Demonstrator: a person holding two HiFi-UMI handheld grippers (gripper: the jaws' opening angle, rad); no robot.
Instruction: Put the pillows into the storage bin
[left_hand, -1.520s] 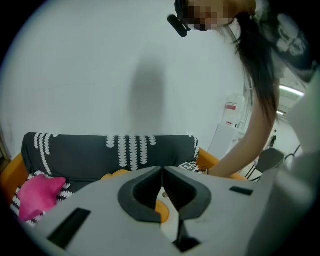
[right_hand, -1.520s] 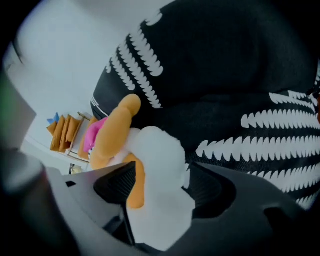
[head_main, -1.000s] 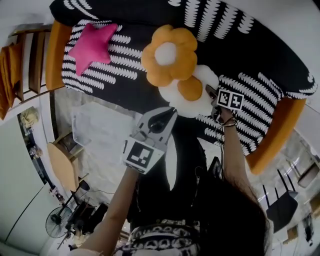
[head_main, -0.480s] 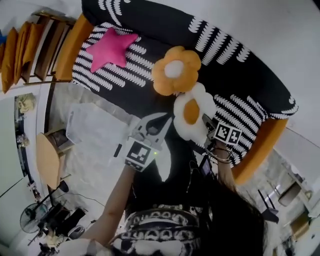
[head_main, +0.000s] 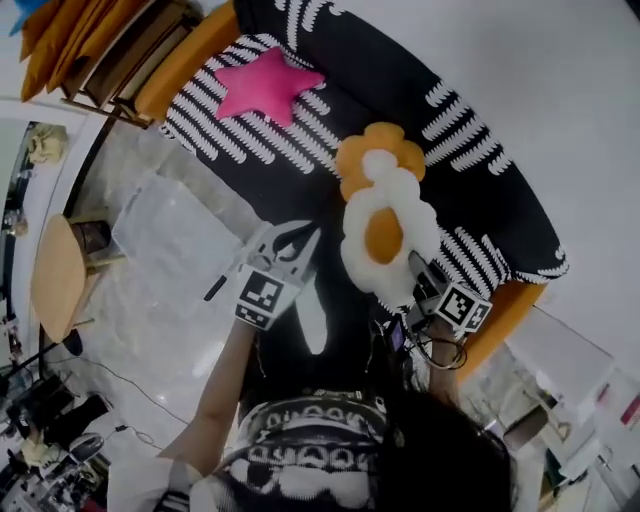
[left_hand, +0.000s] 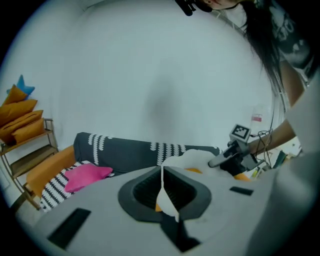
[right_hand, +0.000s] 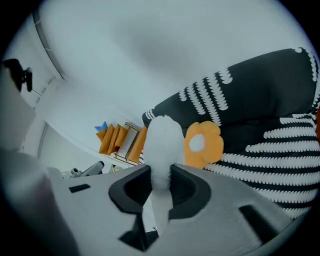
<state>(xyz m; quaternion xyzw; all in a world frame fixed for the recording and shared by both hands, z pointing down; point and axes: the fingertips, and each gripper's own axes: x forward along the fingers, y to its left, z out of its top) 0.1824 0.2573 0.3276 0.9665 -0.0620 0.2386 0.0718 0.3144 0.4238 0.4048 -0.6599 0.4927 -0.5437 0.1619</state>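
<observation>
Pinching egg pillow — right tongs, just closing; left tongs together.

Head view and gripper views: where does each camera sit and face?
Head view: on the head, looking down at the sofa; arms and hair show.
Left gripper view: on the left gripper, facing the sofa; the right gripper and arm show.
Right gripper view: on the right gripper, facing the sofa; its jaws, just closed tighter, pinch the egg pillow.
All three share the egg pillow.
</observation>
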